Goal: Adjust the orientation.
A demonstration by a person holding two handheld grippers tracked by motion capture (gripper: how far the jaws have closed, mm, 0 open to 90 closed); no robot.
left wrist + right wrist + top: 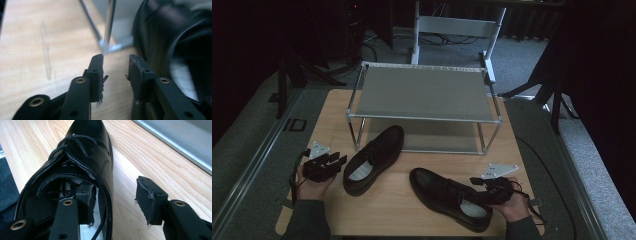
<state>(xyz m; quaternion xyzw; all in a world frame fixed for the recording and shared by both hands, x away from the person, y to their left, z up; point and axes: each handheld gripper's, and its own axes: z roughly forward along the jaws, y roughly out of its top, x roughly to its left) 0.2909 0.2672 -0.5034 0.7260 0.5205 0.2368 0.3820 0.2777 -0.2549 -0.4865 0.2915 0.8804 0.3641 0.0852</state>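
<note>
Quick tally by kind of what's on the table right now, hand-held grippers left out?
Black shoes: 2, one near the rack, one nearer the table's front edge
Metal shoe rack: 1
Total: 3

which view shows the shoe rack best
The high view: the whole two-shelf shoe rack stands behind both shoes. The left gripper view catches just a metal leg and shelf corner; the right gripper view, a shelf edge.

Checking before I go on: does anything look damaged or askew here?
Yes. The pads on the right hand-held gripper look frayed and torn at their edges. The two shoes, left shoe and right shoe, point in different directions.
</note>
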